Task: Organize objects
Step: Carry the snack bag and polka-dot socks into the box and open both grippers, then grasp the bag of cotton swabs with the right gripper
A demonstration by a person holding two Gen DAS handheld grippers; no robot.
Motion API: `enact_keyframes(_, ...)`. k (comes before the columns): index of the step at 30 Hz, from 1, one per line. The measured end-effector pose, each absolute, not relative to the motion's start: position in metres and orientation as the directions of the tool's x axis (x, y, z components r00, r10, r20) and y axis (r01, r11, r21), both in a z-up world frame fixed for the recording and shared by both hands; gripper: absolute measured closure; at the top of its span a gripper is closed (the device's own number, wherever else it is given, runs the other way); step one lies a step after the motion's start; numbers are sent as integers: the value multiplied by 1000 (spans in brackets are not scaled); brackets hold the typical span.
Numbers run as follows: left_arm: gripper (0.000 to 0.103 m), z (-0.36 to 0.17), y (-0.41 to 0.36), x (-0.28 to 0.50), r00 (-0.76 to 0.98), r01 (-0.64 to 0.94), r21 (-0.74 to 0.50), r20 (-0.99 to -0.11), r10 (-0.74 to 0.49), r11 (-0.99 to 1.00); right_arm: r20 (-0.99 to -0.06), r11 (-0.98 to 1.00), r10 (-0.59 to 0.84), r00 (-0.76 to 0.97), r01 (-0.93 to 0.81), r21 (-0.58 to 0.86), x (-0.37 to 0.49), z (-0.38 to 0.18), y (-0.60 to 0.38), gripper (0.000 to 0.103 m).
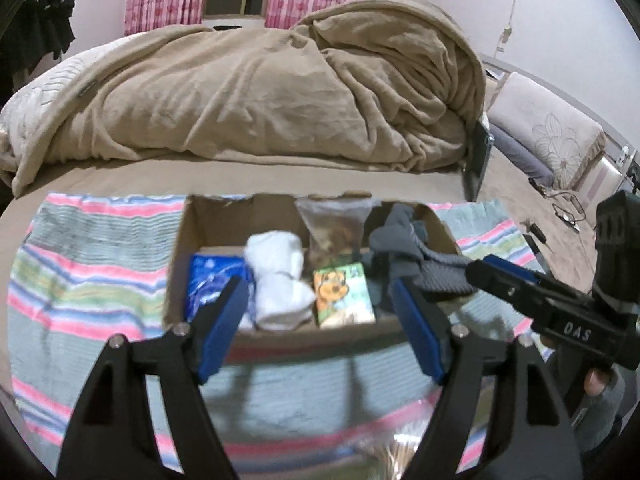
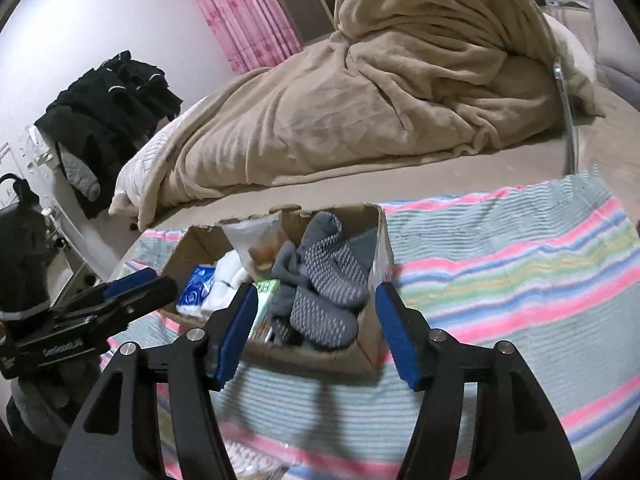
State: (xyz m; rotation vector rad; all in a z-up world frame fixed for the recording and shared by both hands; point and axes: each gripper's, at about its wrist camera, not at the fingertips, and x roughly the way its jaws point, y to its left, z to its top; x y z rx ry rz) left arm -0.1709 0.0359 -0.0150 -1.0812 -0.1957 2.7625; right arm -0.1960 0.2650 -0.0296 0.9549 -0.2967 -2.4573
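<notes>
Left wrist view: the left gripper (image 1: 318, 324) has its blue-padded fingers (image 1: 222, 320) spread wide apart, holding nothing. Just beyond and between the fingertips sits an open cardboard box (image 1: 180, 248) on a striped towel (image 1: 80, 280) spread over the bed. Inside the box, ahead of the left-hand finger, lies a blue packet (image 1: 208, 280); next to it, toward the middle of the gap, a rolled white sock (image 1: 280, 280); then a small carton with a cartoon dog (image 1: 344, 294), with a clear bag of brownish contents (image 1: 332, 228) behind it. Ahead of the right-hand finger a pair of gray dotted socks (image 1: 412, 248) drapes over the box's side. A rumpled beige blanket (image 1: 260, 92) is heaped farther off. The right gripper (image 1: 500, 276) enters from the right; its fingers look slightly apart.

Right wrist view: the right gripper (image 2: 316, 330) has its fingers (image 2: 396, 332) wide apart and empty. The gray dotted socks (image 2: 324, 288) lie between and just past the fingertips, inside the cardboard box (image 2: 372, 344). The blue packet (image 2: 196, 286) and white sock (image 2: 228, 276) sit past the left-hand finger. The left gripper (image 2: 136, 286) shows at the left, its fingers a little apart.
</notes>
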Motion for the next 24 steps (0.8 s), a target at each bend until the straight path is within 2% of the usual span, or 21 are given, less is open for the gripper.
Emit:
enact_keyframes(5,26,-9,32,-142,-738,-99,-163,-649,183,-982,-598,-880,-475,-646,362,309,-175,-21,257,38)
enact_keyframes(9,19,-5,31,-121,-752,-88,-144,-639,161,-986,-617,-889,-454,-643,373,266,-158,-17,247,37)
enact_keyframes(19,19,-3,18,-79,-769,-58,-141,-625,135,-988,-659,-884,-446,-606,415,217,-127,-20,223,36)
enact_keyframes(21,19,-5,13,-72,-768,-43,-145,-628,126,-988,-663,-883,-445,-603,419,211,-123,-22,219,26)
enact_keyframes(24,19,-11,3,-62,-766,-20,-167,-631,123,-986,-672,-881,-443,-593,425,207,-117,-25,213,23)
